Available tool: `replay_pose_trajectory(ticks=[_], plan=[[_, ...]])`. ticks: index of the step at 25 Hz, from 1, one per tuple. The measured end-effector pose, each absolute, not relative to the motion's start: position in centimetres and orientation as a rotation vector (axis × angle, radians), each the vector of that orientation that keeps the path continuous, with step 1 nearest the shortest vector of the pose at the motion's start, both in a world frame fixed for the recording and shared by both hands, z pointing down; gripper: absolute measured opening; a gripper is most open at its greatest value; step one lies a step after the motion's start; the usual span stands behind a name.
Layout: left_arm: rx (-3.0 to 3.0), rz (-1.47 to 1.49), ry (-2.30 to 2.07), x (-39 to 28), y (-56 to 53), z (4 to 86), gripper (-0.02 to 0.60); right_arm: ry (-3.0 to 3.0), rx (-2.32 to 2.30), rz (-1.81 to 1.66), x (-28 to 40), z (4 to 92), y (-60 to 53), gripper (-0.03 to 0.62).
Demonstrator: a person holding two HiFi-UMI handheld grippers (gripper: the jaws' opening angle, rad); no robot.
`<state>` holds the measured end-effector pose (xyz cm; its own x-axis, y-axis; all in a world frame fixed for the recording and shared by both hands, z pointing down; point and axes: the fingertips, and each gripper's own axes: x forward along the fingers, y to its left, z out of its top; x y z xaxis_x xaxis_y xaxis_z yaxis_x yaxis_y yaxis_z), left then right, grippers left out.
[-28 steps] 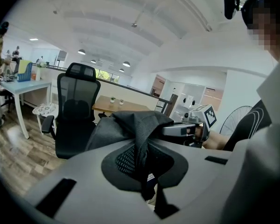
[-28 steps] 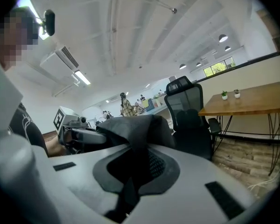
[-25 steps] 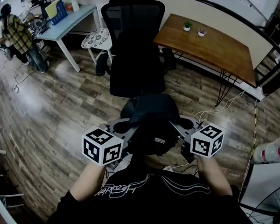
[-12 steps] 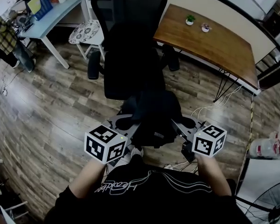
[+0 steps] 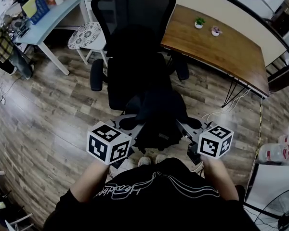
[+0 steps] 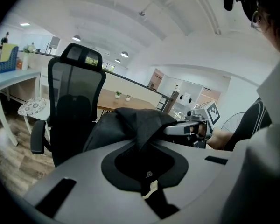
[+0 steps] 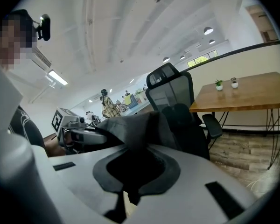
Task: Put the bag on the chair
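Note:
A black bag [image 5: 156, 114] hangs between my two grippers, just in front of the black office chair [image 5: 135, 78]. The bag's far side overlaps the front edge of the chair's seat. My left gripper [image 5: 134, 125] is shut on the bag's left edge, and my right gripper [image 5: 184, 126] is shut on its right edge. In the left gripper view the bag's fabric [image 6: 130, 120] rises out of the shut left gripper [image 6: 146, 169], with the chair [image 6: 74, 101] behind it. In the right gripper view the bag [image 7: 140, 125] bunches in the right gripper [image 7: 133, 171], and the chair [image 7: 177, 101] stands beyond.
A wooden desk [image 5: 226, 44] with two small potted plants stands to the chair's right, cables [image 5: 229, 107] trailing under it. A pale blue table [image 5: 50, 20] and a patterned stool [image 5: 86, 35] stand at the back left. A fan [image 5: 274, 211] is at the lower right.
Both grippers have carried the bag forward towards the chair. The chair's seat now lies right behind the bag, and the view has come closer to it.

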<state>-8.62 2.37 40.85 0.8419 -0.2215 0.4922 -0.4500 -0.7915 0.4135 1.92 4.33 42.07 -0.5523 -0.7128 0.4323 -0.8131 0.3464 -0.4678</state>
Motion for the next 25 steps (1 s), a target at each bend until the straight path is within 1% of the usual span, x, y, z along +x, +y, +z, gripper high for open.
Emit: replay_pose_trajectory(ticks=[9, 25], plan=[[2.452, 0.585, -0.566, -6.4, -3.8, 41.2, 0.035, -2.493, 1.328, 0.98, 4.2, 42.4, -2.2, 0.011], [2.328, 0.618, -0.803, -1.0, -18.9, 41.3, 0.035, -2.588, 1.071, 0.983, 9.7, 42.7, -18.5, 0.011]])
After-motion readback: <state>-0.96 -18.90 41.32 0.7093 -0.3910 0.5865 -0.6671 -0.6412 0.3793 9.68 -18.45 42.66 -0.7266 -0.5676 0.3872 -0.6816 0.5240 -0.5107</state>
